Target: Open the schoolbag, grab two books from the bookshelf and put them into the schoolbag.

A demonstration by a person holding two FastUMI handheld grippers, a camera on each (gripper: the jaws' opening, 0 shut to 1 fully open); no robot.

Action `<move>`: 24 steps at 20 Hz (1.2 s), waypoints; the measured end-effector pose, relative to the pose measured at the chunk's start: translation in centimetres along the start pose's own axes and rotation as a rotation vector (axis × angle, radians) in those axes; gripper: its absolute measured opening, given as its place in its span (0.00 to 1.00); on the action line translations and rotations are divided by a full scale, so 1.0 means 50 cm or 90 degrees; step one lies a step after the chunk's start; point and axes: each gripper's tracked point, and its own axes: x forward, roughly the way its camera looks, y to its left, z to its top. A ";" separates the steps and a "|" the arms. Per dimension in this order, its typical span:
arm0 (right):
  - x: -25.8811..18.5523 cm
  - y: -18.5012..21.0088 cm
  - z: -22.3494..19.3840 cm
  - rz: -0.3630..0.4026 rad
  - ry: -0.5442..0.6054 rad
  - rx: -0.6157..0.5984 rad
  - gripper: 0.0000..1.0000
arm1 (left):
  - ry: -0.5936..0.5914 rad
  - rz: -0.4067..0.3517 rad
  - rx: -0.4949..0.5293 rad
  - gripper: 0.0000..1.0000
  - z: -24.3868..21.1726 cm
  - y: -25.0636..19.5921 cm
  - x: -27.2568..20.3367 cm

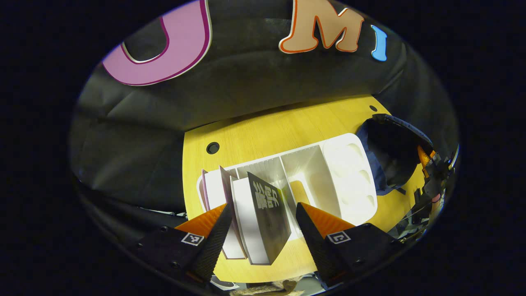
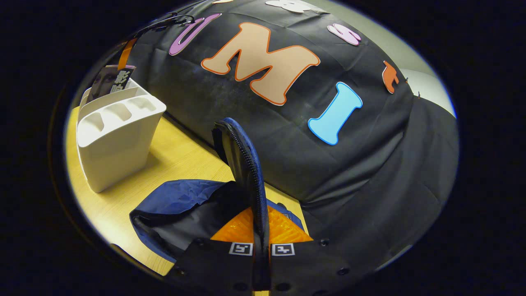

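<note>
So we're at the book-grabbing step now. In the left gripper view, our left gripper (image 1: 261, 230) hangs over the white bookshelf (image 1: 324, 164) with its fingers spread wide, straddling the dark-covered book (image 1: 269, 218) that leans in the shelf's left slots, with a white book (image 1: 248, 222) just beside it at 9 o'clock. Nothing pinched yet.

In the right gripper view, our right gripper (image 2: 261, 230) has its fingers pressed together on the zipper rim (image 2: 246, 164) of the blue schoolbag (image 2: 181, 197), holding the mouth open on the yellow counter (image 2: 172, 156). The bookshelf sits at 10 o'clock from the bag.

Next we'd guess: drop the left fingers around the dark book's top edge, squeeze, lift it straight out.
</note>
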 end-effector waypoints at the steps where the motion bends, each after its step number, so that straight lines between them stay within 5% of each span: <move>1: 0.000 0.001 0.001 0.000 0.000 -0.001 0.03 | 0.002 -0.002 0.002 0.93 0.004 0.000 -0.002; 15: 0.014 0.008 -0.002 0.008 0.002 -0.009 0.03 | 0.054 0.041 0.008 0.92 -0.012 0.033 0.033; 24: 0.021 -0.002 -0.007 0.001 0.005 -0.001 0.03 | 0.146 -0.019 -0.082 0.88 -0.083 0.011 0.099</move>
